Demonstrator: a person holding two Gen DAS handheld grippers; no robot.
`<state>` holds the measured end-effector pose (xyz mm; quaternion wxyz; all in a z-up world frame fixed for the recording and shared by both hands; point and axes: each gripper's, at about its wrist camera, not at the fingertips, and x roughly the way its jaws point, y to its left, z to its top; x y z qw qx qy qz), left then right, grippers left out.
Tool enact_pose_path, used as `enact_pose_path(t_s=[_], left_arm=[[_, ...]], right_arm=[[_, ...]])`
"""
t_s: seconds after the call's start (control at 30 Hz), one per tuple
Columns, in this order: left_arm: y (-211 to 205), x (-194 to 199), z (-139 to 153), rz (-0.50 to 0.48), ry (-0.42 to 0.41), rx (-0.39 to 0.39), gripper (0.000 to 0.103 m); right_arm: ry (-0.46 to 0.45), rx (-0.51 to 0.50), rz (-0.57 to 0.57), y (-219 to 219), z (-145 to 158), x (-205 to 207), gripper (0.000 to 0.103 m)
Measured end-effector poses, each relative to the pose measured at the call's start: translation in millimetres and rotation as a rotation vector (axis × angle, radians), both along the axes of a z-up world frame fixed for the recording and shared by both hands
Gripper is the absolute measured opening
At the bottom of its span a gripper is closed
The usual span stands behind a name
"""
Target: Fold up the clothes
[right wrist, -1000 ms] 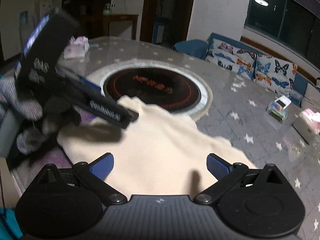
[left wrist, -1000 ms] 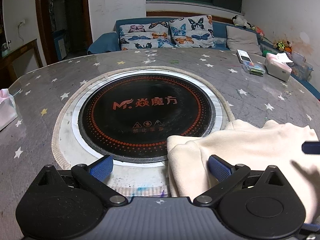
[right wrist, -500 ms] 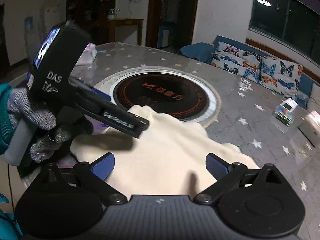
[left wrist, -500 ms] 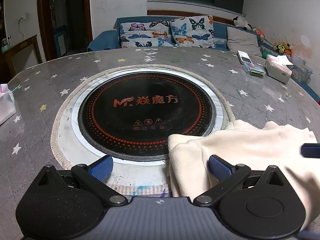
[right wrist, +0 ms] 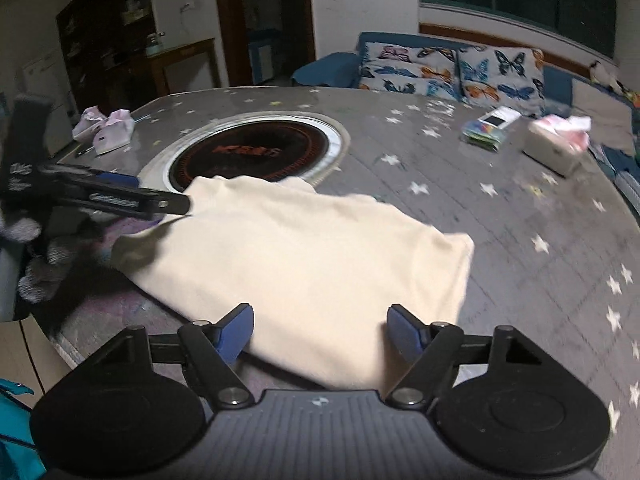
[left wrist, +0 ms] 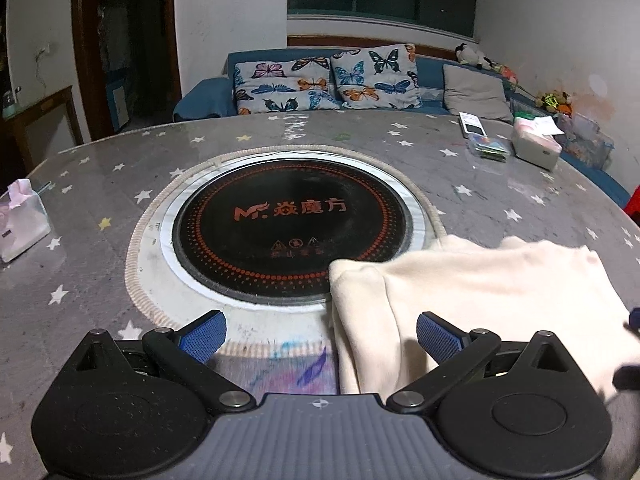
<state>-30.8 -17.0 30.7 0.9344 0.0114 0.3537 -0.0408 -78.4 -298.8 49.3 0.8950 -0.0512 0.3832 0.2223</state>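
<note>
A cream folded garment [right wrist: 304,256] lies flat on the grey star-patterned table near its front edge; it also shows in the left wrist view [left wrist: 472,292]. My left gripper [left wrist: 320,334] is open and empty, just above the garment's left edge, with its right finger over the cloth. It shows from the side in the right wrist view [right wrist: 120,198], at the garment's left corner. My right gripper [right wrist: 320,326] is open and empty over the garment's near edge, its jaws partly closed in.
A round black induction cooktop [left wrist: 292,232] sits in the table [left wrist: 100,200] centre, touching the garment's far edge. A tissue box [left wrist: 536,148], a remote and a small packet [left wrist: 490,146] lie far right. A pink-white bag [left wrist: 20,220] stands left. A sofa lies beyond.
My right gripper has pulled back and to the right, and its jaws have narrowed. My left gripper has drawn back a little from the cloth. The garment lies as before.
</note>
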Motion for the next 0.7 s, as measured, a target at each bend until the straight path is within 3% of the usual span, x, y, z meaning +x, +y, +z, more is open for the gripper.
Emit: enact_pose_path(t_s=[0.07,0.33,0.5,0.7], left_arm=[[1.5,-5.7,-1.4,-0.003,0.007,-0.001,0.103],[8.7,-18.9,-10.7,0.012,0.028,0.009,0.103],[14.2,-21.5,-15.1,0.020,0.038,-0.008,0.103],[19.0,-22.3,-10.1,0.030,0.042,-0.027,0.103]], right_arm=[[0.017,0.006,-0.012,-4.2,-6.7,0.9,0.067],[-0.016,-0.003,0.003,-3.6,-0.5,-3.7,0.067],[0.012,-0.027,0.005,-4.0,-9.3,-3.4,0.066],[-0.043,-0.058,0.065,13.0,7.9,-6.8,0.065]])
